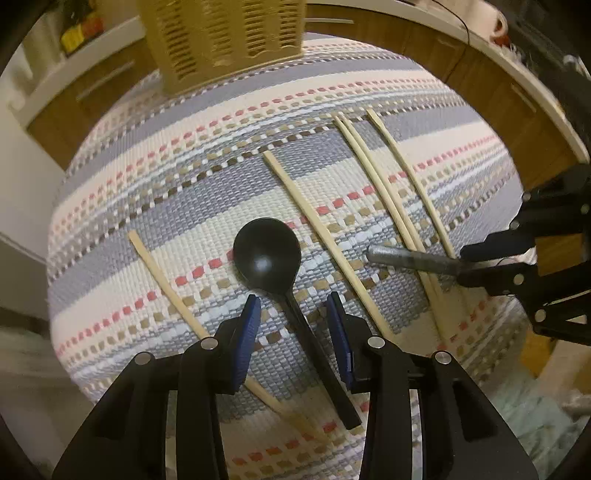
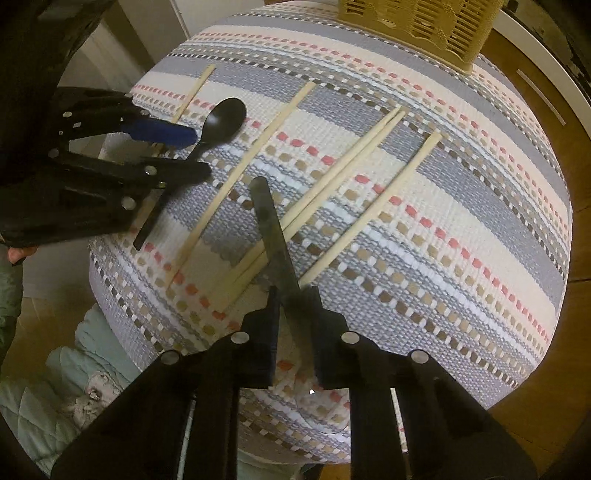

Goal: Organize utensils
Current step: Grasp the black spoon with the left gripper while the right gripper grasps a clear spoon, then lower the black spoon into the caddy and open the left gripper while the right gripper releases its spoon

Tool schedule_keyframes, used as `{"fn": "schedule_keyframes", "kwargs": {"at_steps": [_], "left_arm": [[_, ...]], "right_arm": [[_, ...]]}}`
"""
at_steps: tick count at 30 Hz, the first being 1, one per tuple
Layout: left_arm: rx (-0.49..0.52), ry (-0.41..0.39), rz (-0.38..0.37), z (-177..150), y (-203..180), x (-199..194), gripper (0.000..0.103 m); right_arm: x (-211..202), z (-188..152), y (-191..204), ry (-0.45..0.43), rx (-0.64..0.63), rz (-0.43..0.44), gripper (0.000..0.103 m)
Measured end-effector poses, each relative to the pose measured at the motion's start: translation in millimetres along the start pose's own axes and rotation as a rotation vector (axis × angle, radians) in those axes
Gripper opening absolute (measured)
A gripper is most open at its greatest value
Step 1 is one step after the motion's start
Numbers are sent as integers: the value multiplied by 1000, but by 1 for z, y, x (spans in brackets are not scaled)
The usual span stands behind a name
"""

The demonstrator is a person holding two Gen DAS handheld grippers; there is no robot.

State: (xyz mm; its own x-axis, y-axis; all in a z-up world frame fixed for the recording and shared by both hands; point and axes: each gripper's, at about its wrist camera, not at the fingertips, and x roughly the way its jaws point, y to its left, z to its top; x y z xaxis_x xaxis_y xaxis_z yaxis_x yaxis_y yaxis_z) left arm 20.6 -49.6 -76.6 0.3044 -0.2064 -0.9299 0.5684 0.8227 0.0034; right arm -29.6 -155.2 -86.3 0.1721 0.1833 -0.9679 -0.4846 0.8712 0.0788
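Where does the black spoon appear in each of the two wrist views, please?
Left wrist: black spoon at centre, its handle running down between the open left gripper fingers.
Right wrist: the spoon at upper left, beside the left gripper.
Shared landmark: the basket at the top edge.

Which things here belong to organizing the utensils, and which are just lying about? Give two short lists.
Belonging to the job:
black spoon, between the left gripper fingers
grey utensil handle, held by the right gripper
wooden chopsticks
tan slotted basket

Just lying about:
striped woven cloth
pale green quilted fabric below the table
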Motion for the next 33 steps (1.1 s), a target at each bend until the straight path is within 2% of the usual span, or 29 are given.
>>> {"fn": "schedule_keyframes", "kwargs": {"at_steps": [5, 7, 8, 9, 12, 19, 27, 33], "left_arm": [[46, -5, 27, 2, -11, 2, 28], [68, -15, 27, 3, -16, 1, 14], [76, -21, 60, 4, -18, 2, 8], [77, -26, 66, 2, -17, 0, 7], [44, -51, 15, 5, -12, -1, 4], [-32, -166, -16, 12, 5, -23, 4], [-114, -353, -31, 24, 24, -65, 4], [-158, -523, -42, 45, 35, -106, 4]], "right_arm": [[3, 1, 4, -6, 13, -3, 12], [1, 2, 1, -13, 24, -2, 10], [0, 4, 1, -24, 32, 1, 10], [-3, 5, -2, -33, 37, 4, 10], [-15, 8, -10, -75, 66, 19, 10], [-33, 14, -30, -170, 116, 69, 10], [-66, 15, -49, -300, 147, 133, 10], [-106, 31, -64, -470, 159, 159, 10]]}}
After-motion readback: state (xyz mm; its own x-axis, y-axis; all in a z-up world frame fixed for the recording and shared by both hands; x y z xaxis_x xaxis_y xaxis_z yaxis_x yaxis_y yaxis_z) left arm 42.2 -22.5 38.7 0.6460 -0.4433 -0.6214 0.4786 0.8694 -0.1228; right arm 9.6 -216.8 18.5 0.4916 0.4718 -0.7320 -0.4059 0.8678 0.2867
